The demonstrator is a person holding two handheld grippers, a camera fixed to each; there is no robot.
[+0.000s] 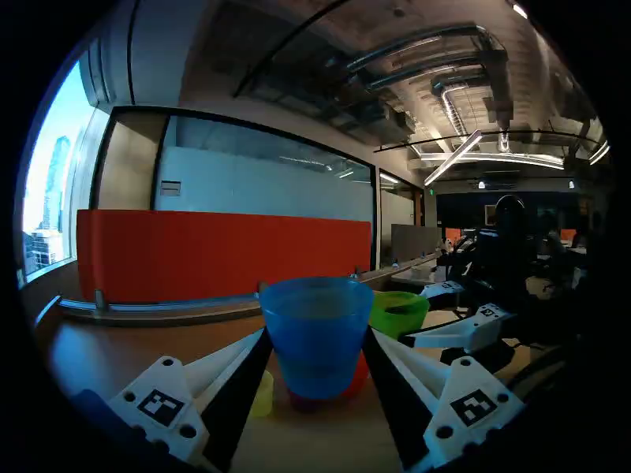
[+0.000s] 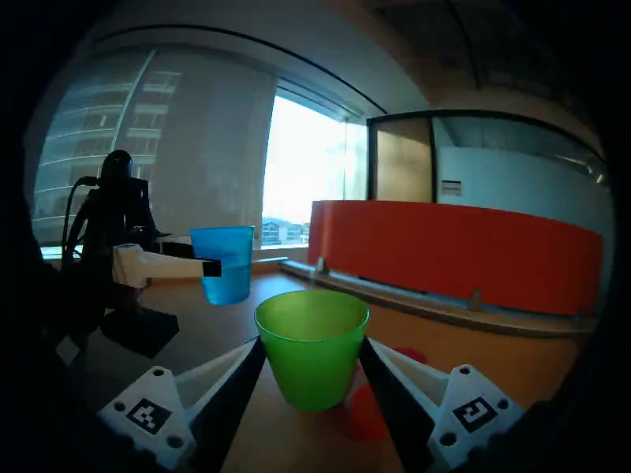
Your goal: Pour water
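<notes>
A translucent blue cup (image 1: 315, 339) stands upright between the fingers of my left gripper (image 1: 315, 340), which is shut on its sides. In the right gripper view the same blue cup (image 2: 225, 264) hangs above the table at the left, with a white finger (image 2: 158, 266) across it. My right gripper (image 2: 313, 348) is shut on a green cup (image 2: 313, 359), upright with its mouth open. That green cup (image 1: 398, 311) sits just right of the blue one, a little farther off, between white fingers (image 1: 465, 329). The two rims are close together but apart.
On the wooden table (image 2: 489, 359) a red cup (image 2: 364, 410) lies below the green one, seen also as the red cup (image 1: 359, 377); a yellow cup (image 1: 264, 392) stands lower left. An orange partition (image 1: 221, 252) runs along the far edge. A black stand (image 2: 118, 229) rises at the left.
</notes>
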